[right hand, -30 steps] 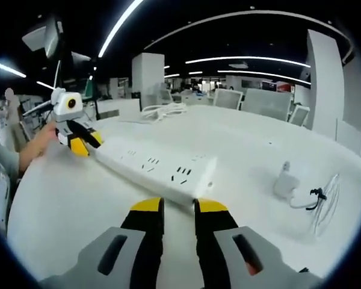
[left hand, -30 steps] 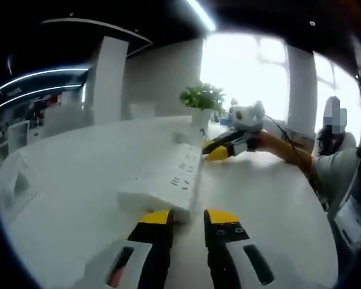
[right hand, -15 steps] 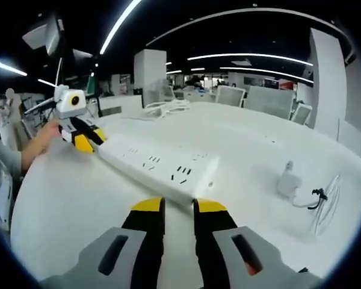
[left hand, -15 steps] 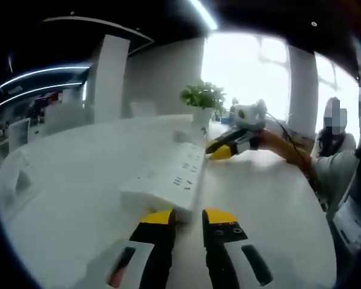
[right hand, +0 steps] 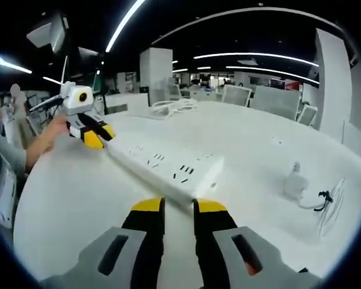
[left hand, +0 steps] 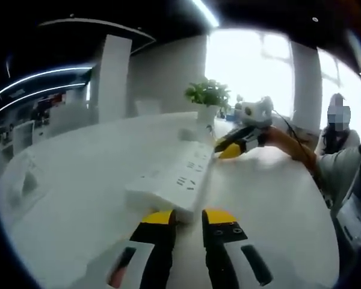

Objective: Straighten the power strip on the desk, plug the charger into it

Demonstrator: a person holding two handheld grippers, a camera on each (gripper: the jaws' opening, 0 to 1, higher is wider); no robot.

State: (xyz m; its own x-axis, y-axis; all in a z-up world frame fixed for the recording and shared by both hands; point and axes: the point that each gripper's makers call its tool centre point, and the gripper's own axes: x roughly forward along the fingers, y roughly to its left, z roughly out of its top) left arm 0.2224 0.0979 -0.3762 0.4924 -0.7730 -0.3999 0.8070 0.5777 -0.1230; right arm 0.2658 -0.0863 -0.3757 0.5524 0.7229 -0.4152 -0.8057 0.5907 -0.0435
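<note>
A long white power strip (left hand: pixel 171 177) lies flat on the white desk, sockets facing up. My left gripper (left hand: pixel 189 218) sits at one short end, its yellow tips close together and touching the strip's edge, with nothing between them. My right gripper (right hand: pixel 177 206) meets the opposite end (right hand: pixel 192 174) the same way. Each gripper appears in the other's view at the strip's far end: the right gripper (left hand: pixel 236 146), and the left gripper (right hand: pixel 95 133), held by a hand. A white charger (right hand: pixel 295 182) with a dark cable (right hand: pixel 323 197) rests on the desk to the right of the strip.
A potted plant (left hand: pixel 207 97) stands beyond the strip's far end. A coiled white cable (right hand: pixel 168 108) lies at the desk's far side. A person (left hand: pixel 340 165) stands by the desk edge. Office chairs (right hand: pixel 271 101) line the far side.
The strip has swung slightly on the desk. In each view its far end and the gripper there sit a little further right than before. Both grippers stay at the strip's ends.
</note>
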